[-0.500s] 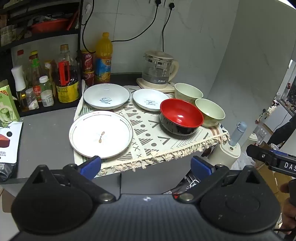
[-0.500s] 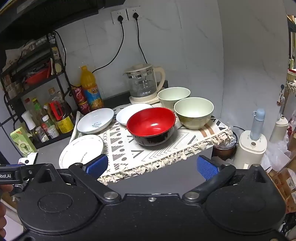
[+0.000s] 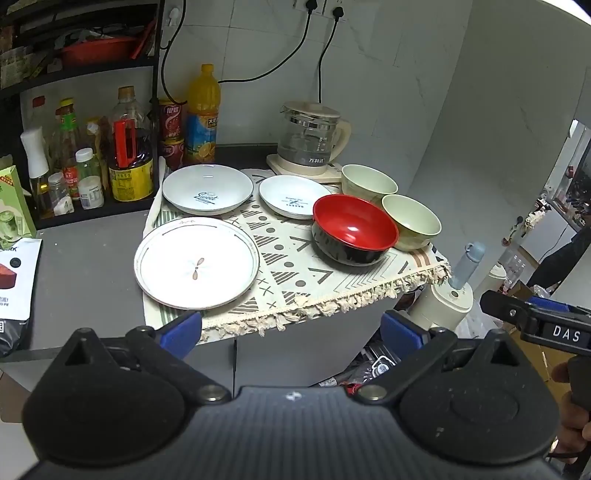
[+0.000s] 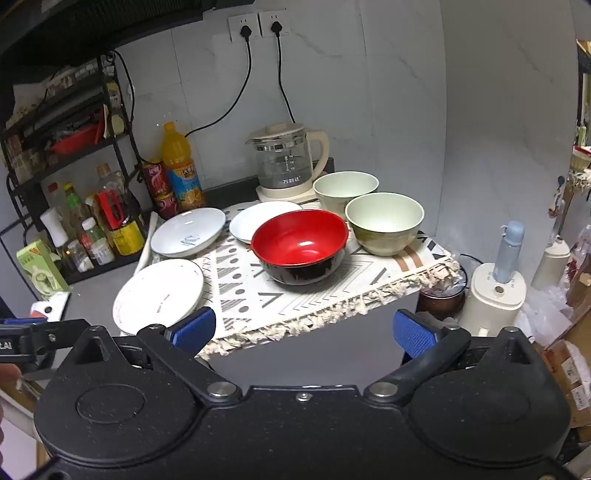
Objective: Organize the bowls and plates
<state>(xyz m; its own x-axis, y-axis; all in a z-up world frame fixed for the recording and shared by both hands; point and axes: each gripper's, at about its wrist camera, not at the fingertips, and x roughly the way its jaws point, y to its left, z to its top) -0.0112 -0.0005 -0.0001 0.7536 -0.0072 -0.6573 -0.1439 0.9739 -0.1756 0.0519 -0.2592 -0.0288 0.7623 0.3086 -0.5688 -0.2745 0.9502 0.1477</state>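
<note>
Both claws are standing spread wide with nothing between the blue pads: the left gripper (image 3: 291,330) and the right gripper (image 4: 304,330) are hanging just before the fringed edge of the patterned cloth (image 3: 295,266), not touching any dish. Compared with half a second ago, almost nothing is changing; the dishes are lying in the same places and both views are only shifting slightly, so I judge that the sorting is not yet begun.

Nearest is lying the big white plate (image 3: 195,263), at the front left of the cloth. Behind it are sitting the "Sweet" plate (image 3: 207,189) and a smaller white plate (image 3: 293,195). To the right, the red bowl (image 3: 355,227) is standing just beside the front green bowl (image 3: 412,220), with the rear green bowl (image 3: 367,181) behind, near the glass kettle (image 3: 312,138).

The left view is showing the plate patterns clearly and the other gripper at its right edge. The right view is showing better the wall sockets (image 4: 258,23) and the black outside of the red bowl.
</note>
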